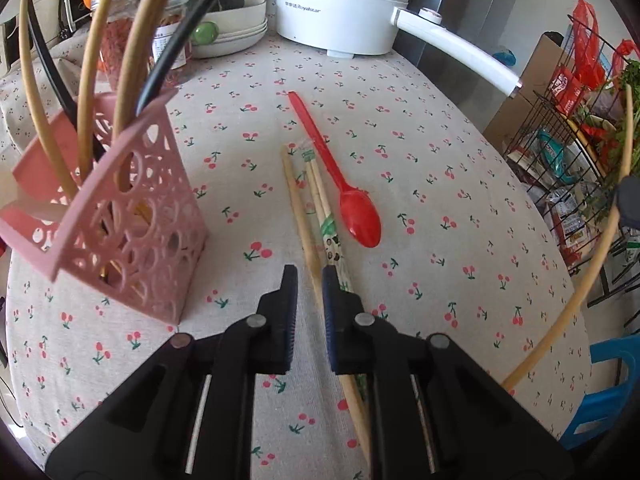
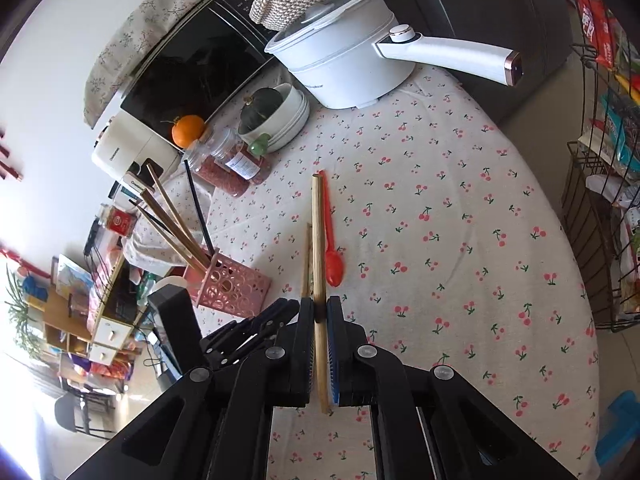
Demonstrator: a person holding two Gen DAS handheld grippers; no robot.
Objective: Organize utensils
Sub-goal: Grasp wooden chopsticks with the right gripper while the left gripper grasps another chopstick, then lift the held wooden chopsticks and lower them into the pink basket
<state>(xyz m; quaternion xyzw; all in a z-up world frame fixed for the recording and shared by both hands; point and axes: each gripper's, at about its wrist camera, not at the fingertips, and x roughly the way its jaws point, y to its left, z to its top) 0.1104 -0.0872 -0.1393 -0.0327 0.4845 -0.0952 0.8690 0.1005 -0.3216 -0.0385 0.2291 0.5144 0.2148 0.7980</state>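
A bare wooden chopstick (image 2: 319, 264) stands clamped between the closed fingers of the right gripper (image 2: 320, 308), lifted above the table and pointing away from the camera; from the left wrist view it shows as a long curved stick (image 1: 592, 268) at the right edge. On the cherry-print tablecloth (image 1: 440, 184) lie a plain chopstick (image 1: 298, 208), a paper-wrapped pair of chopsticks (image 1: 326, 220) just beside it, and a red plastic spoon (image 1: 352, 196) on their right, bowl toward the camera. The left gripper (image 1: 309, 280) hovers low over these with its fingers parted, the plain chopstick running between them; nothing is gripped. A pink perforated holder (image 1: 132, 224) stands to the left, already carrying wooden and black chopsticks (image 2: 176, 224). A white electric pot (image 1: 340, 4), stacked bowls (image 1: 240, 28) and spice jars (image 2: 232, 164) sit at the far side.
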